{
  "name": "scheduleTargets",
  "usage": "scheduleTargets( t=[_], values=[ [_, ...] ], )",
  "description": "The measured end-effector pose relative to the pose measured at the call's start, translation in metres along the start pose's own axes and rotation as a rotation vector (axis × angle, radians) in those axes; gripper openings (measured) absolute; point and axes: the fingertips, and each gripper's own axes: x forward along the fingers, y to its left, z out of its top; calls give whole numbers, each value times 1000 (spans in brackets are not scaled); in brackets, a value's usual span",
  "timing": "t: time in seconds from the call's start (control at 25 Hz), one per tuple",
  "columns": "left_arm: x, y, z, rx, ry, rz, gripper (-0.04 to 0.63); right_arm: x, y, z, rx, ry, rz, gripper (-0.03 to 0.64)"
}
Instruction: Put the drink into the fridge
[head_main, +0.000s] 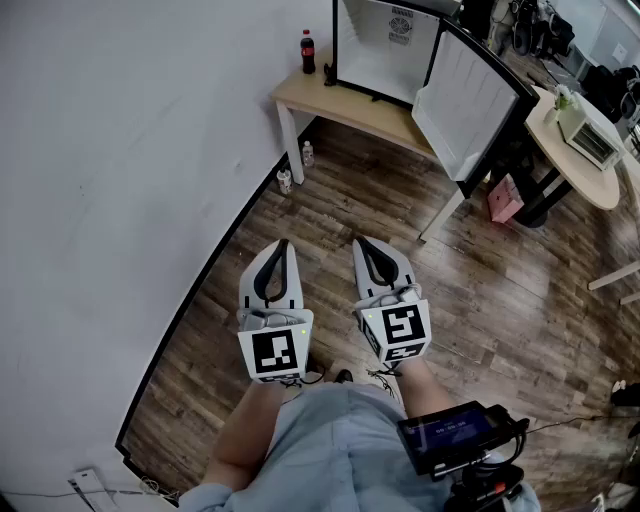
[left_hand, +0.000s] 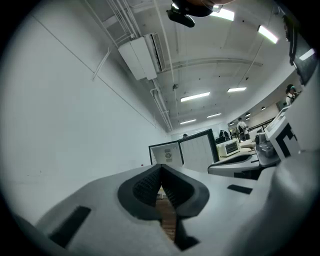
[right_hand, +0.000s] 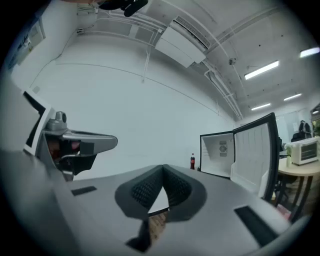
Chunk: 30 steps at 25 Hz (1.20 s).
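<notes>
A cola bottle with a red cap stands on a light wooden table by the white wall, just left of a small fridge whose door hangs open. The same bottle shows far off in the right gripper view, beside the fridge. My left gripper and right gripper are held side by side over the wood floor, well short of the table. Both are shut with nothing between the jaws. In the left gripper view the fridge is distant.
Two small bottles stand on the floor by the table leg. A round table with a white appliance is at the right, with a pink object on the floor near it. A dark device is at the person's waist.
</notes>
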Motion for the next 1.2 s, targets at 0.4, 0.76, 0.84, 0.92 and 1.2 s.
scheduleTargets(
  t=[0.4, 0.76, 0.84, 0.92, 1.2],
  values=[
    [-1, -5, -3, 10, -4, -6, 8, -3, -1, -5, 3, 1, 0, 5],
    [4, -8, -11, 40, -12, -1, 8, 2, -12, -4, 27, -32, 6, 233],
    [9, -6, -17, 28, 0, 7, 8, 8, -14, -7, 18, -24, 8, 233],
    [15, -1, -23, 28, 8, 11, 8, 17, -15, -12, 11, -11, 13, 235],
    [69, 35, -50, 20, 32, 13, 8, 83, -32, -25, 2, 9, 6, 235]
  ],
)
